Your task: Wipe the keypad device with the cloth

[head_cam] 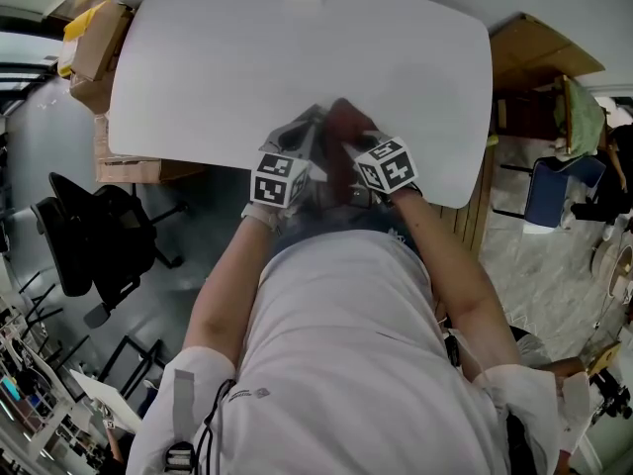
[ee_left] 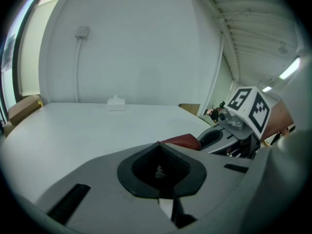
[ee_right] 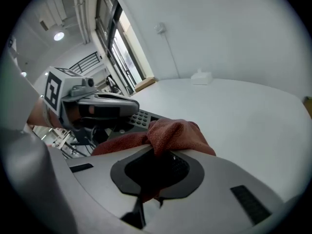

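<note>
My right tool (ee_right: 157,156) is clamped on the bunched cloth (ee_right: 173,133). My left tool (ee_left: 159,152) is closed, apparently empty, over the keypad device (ee_right: 140,117) near the counter (ee_right: 234,106) edge. Risk: a wipe shoves the device off, or the cloth slips out.

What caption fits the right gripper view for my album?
Right gripper clamped on a bunched red cloth beside the dark keypad device, white table beyond.

At the near edge of the table (head_cam: 198,77), my left gripper (ee_left: 161,165) and right gripper (ee_right: 156,172) sit side by side. The cloth (ee_right: 173,133) lies between my right jaws, the keypad device (ee_right: 139,118) just beyond to its left. A small box (ee_right: 201,77) stands at the far edge.
</note>
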Demonstrator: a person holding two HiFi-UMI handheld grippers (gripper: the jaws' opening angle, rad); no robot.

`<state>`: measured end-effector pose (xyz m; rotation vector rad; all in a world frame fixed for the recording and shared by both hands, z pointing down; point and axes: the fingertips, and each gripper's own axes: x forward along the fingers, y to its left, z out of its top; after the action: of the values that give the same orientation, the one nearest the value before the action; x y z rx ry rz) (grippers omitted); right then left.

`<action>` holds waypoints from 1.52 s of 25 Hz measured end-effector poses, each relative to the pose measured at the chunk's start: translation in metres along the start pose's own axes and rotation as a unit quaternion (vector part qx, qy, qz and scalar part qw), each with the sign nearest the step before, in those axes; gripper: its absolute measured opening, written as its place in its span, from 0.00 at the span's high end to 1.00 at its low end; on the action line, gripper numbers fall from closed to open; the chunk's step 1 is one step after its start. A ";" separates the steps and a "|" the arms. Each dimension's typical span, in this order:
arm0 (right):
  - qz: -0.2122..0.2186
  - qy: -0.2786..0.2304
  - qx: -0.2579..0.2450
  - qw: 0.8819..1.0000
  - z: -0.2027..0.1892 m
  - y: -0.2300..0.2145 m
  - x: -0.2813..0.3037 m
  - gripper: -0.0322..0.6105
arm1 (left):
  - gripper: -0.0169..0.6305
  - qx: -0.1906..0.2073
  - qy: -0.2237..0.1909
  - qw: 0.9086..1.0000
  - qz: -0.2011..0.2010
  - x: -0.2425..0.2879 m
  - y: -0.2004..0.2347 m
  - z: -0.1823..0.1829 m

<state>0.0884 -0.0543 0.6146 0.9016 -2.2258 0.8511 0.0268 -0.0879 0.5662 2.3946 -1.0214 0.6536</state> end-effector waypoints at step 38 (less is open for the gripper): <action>-0.042 0.071 -0.017 0.996 -0.025 -0.028 0.000 0.88 | 0.96 0.012 -0.003 1.000 -0.013 0.000 -0.001 0.000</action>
<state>0.1162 -0.0518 0.6401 0.8848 -2.0603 0.8114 0.0279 -0.0872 0.5663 2.4286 -0.9886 0.6524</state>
